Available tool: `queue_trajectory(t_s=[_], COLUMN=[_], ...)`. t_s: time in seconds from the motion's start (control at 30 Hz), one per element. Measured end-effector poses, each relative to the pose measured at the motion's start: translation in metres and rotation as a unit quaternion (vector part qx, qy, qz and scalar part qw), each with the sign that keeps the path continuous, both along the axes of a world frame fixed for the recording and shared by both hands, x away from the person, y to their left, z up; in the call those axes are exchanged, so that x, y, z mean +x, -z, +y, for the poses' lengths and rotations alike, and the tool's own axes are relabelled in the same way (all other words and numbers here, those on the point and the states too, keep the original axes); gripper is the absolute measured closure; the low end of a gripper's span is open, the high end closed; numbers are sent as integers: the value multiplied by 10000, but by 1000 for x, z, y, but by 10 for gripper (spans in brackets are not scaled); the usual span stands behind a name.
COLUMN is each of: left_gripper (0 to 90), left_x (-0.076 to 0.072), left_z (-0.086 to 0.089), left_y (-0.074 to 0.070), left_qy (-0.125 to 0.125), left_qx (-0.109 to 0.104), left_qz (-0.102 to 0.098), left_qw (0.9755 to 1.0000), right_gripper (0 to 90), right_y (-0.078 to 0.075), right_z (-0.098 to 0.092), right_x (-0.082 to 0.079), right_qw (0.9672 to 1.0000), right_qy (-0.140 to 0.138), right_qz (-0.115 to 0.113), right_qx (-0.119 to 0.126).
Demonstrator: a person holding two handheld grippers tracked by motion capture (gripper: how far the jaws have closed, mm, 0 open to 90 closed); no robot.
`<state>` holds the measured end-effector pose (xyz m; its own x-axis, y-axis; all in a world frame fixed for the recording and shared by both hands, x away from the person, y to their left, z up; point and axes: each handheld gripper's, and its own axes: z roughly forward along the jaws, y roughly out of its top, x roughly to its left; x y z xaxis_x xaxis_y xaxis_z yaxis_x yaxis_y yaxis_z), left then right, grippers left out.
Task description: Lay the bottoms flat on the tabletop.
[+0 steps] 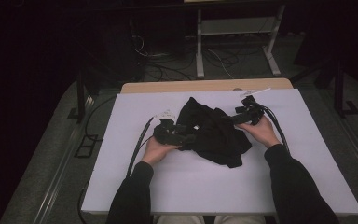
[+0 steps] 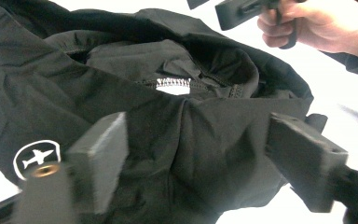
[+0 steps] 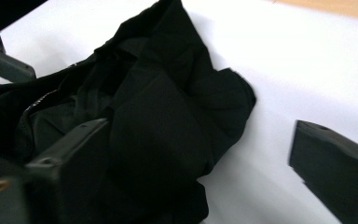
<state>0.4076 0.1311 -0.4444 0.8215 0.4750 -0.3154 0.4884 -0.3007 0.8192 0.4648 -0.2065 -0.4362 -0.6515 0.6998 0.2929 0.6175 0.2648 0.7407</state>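
- The room is dim; light falls mostly on the white table top (image 1: 214, 186).
- A strip of bare wood (image 1: 205, 86) runs along the table's far edge.
- Beyond it stands a white metal frame (image 1: 235, 32) on two legs.
- Loose cables (image 1: 163, 63) lie tangled on the grey floor (image 1: 51, 154).
- The far corners are black.

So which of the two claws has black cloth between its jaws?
The left claw: the black garment fills the gap between its jaws. The right claw has cloth only by one jaw, the other over bare table.
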Motion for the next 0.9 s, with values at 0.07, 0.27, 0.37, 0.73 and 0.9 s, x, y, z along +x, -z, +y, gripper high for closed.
queue_trajectory(t_s=[0.07, 0.27, 0.37, 0.73, 0.9], left_gripper=[385, 715, 803, 882, 882], left_x=[1, -1, -2, -12, -17], left_z=[1, -3, -3, 11, 27], left_y=[2, 5, 5, -22, -41], left_qy=[51, 118, 124, -152, -393], left_qx=[-3, 385, 486, 444, 267], left_qz=[53, -29, -69, -483, -641], left_qw=[10000, 9992, 9987, 9977, 9968], right_gripper=[139, 500, 806, 868, 868], right_y=[4, 12, 10, -17, -40], right_z=[1, 5, 8, 0, -8], right_x=[3, 5, 2, -6, -8], right_qw=[9999, 9988, 9982, 10000, 9992], right_qy=[-46, -298, -527, -19, 268], right_qz=[97, 307, 284, -66, -185], right_qx=[50, 232, 98, 71, 227])
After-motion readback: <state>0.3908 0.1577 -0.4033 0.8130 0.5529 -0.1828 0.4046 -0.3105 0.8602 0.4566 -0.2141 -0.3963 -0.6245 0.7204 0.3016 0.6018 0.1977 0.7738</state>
